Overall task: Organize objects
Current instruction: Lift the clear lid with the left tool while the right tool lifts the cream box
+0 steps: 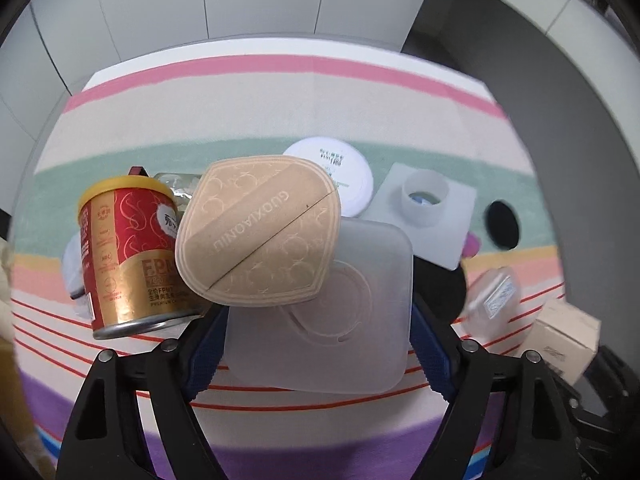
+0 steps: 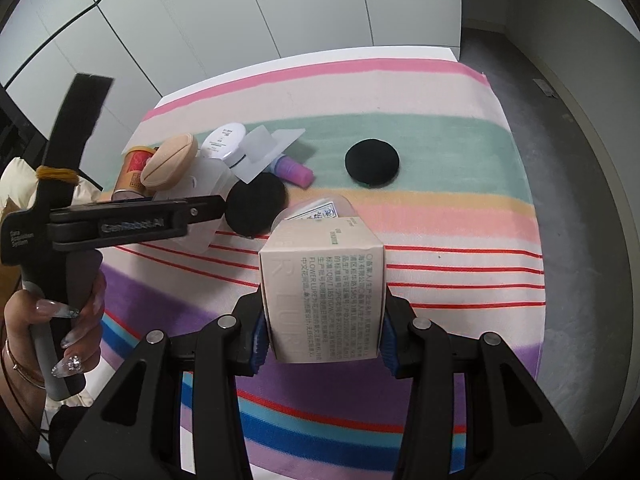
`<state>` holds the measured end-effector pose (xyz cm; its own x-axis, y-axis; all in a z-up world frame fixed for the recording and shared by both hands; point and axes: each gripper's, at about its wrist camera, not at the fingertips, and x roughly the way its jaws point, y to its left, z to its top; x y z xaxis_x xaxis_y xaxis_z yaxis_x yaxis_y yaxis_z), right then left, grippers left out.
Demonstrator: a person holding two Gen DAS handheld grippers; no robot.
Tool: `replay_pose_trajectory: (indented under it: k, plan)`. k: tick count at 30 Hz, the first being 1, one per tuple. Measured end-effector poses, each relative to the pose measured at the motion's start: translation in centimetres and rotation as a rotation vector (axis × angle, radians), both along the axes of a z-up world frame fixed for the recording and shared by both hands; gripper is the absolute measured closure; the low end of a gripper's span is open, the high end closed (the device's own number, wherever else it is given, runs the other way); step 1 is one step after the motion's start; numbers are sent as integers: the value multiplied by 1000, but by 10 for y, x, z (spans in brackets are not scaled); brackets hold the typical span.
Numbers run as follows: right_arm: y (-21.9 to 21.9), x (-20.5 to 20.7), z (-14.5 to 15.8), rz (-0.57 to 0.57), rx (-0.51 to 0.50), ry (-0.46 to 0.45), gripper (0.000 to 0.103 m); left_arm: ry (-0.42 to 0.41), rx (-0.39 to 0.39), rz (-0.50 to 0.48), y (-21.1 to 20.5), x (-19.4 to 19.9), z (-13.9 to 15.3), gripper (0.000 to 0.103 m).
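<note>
My left gripper [image 1: 316,340] is shut on a frosted square plastic case [image 1: 340,320], with a blue pad against each side. A beige powder puff [image 1: 260,236] lies on top of the case. From the right wrist view the left gripper [image 2: 208,204] shows side-on, the puff [image 2: 170,164] above it. My right gripper [image 2: 322,344] is shut on a cream carton [image 2: 324,300] printed with small text, held just above the striped cloth [image 2: 440,216]. That carton [image 1: 568,336] appears at the right edge of the left wrist view.
A red and gold can [image 1: 128,256] stands left of the case. Behind lie a white round compact [image 1: 340,172], a frosted tray with a cup [image 1: 424,208], a purple bottle [image 2: 294,170], two black puffs [image 2: 372,163] [image 2: 256,208] and a clear round case [image 1: 492,300]. A hand [image 2: 52,320] grips the left handle.
</note>
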<state>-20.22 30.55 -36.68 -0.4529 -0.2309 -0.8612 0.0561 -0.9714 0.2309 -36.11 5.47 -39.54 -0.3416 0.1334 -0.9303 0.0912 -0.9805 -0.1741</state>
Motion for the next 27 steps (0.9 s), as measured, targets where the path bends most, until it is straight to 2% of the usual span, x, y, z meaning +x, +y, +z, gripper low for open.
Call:
replay_pose_trajectory:
  k: [2,6,10,15,21,23,27]
  plan:
    - [0,-1,0,-5,8,-4,57,8,14,4,-4,5,2,21]
    - [-2,-3,4,-23,49,-3,57,-2,-5,1,-6,13,6,21]
    - [-2,-7,6,-37,17,-36,57,-1,-80,26,-7,21,15,21]
    - [-12,-7,17,-38,77,-45,57,6,-71,31,-6,20,24,21]
    - [-28,-6,38,-26,188,-65,57,24,-68,25,-9,33,50,21]
    - [-30,-5,47,-23,180,-68,57,25,-54,28,-18,44,65,21]
    - [-35,-1,69,-26,174,-63,57,49,-71,28,-29,60,94,21]
